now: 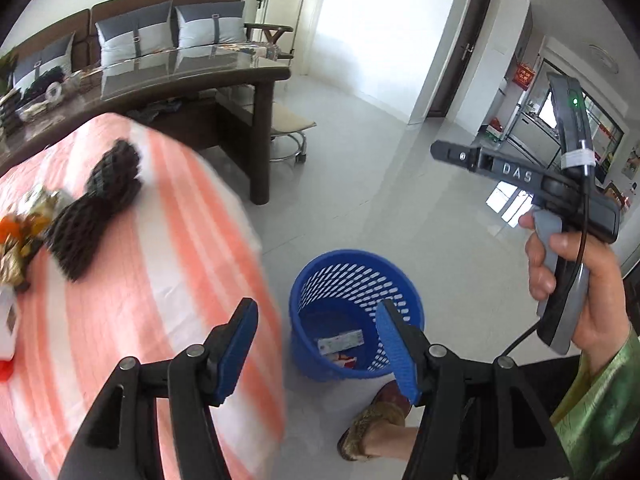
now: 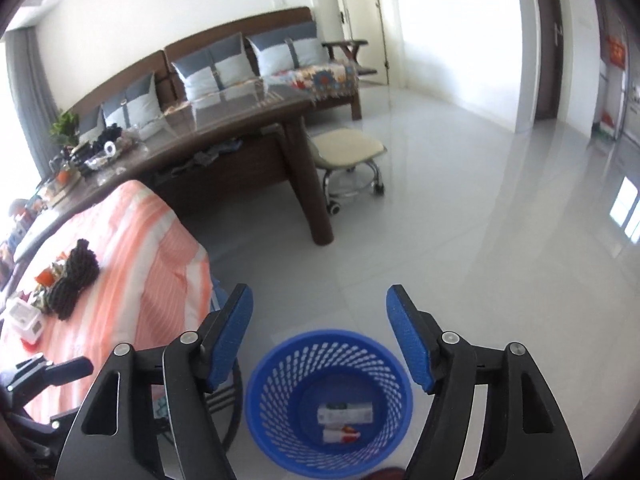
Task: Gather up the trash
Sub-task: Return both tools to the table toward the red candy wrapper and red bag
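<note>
- Lowest in the left wrist view, the left gripper [image 1: 316, 344] has its blue pads spread wide with nothing between them, hanging over the table edge and the floor
- In the right wrist view the right gripper [image 2: 320, 336] is likewise spread and empty, and sits directly above the bin at the bottom centre of the frame
- The blue basket [image 1: 356, 264] stands on the floor just beside the table; a flat white carton [image 2: 346, 414] and a second white-and-red packet [image 2: 342, 435] lie at its bottom, so part of the collecting looks done
- Middle left of both views, the orange-striped tablecloth [image 1: 160, 264] carries what is left: a dark knobbly bundle [image 1: 96, 208], a crumpled foil-and-orange wrapper pile [image 1: 22, 232] touching it, and a white box [image 2: 26, 320] at the left edge
- I judge the task roughly part-way: both tools are free for another pick, and the table items are the likely remaining trash, though whether all of them count is not clear
- Far upper left, the dark desk [image 2: 224, 128] and sofa [image 2: 248, 56] hold clutter too small to identify
</note>
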Tool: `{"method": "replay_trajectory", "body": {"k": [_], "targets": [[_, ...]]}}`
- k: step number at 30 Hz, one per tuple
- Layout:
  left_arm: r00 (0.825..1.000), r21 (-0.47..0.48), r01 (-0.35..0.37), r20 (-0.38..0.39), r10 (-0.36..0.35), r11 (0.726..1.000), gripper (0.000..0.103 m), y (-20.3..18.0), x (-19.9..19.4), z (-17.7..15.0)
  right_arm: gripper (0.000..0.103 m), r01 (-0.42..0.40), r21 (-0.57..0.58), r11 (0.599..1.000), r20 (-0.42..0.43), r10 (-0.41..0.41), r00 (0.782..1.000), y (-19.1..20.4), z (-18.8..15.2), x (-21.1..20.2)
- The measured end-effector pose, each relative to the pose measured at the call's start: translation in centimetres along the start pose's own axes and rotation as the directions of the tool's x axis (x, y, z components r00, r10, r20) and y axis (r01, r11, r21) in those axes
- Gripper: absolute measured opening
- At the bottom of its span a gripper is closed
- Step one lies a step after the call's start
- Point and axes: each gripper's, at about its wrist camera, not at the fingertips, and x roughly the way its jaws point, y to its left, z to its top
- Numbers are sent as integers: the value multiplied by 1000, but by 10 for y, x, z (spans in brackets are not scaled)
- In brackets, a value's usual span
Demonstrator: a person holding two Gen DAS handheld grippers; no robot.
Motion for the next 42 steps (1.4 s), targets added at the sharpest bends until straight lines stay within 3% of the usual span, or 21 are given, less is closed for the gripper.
{"method": "replay_trajectory", "body": {"k": [4,8,15,21,26,32,36,42], "targets": [[996,-64,-88,-31,86,994,63,47,-37,-44,74,-43,-127,991,52,50,997,63,-6,-8],[981,-104,-193,-26,191,976,63,93,-74,-82,74,-129,-242,962,39,143,989,131,-28,-12],[947,-207,-317,-21,319,926,63,167,-129,-124,74,-297,-384,875,-81,288,954,242,-90,-15],[929,-331,-354,-15,370,875,63,223,-162,-143,74,-365,-449,815,-179,318,931,304,-135,-8],[928,-363,-347,3,373,865,63,255,-170,-140,74,-377,-479,792,-214,312,926,326,-150,-3],[919,-330,-347,65,388,878,63,285,-171,-105,75,-382,-471,795,-221,314,924,329,-149,1],[903,-324,-393,38,427,860,63,310,-156,-81,76,-380,-479,792,-217,312,925,331,-150,1],[902,-313,-408,7,432,858,63,325,-139,-71,77,-385,-478,789,-218,319,923,329,-150,-1]]}}
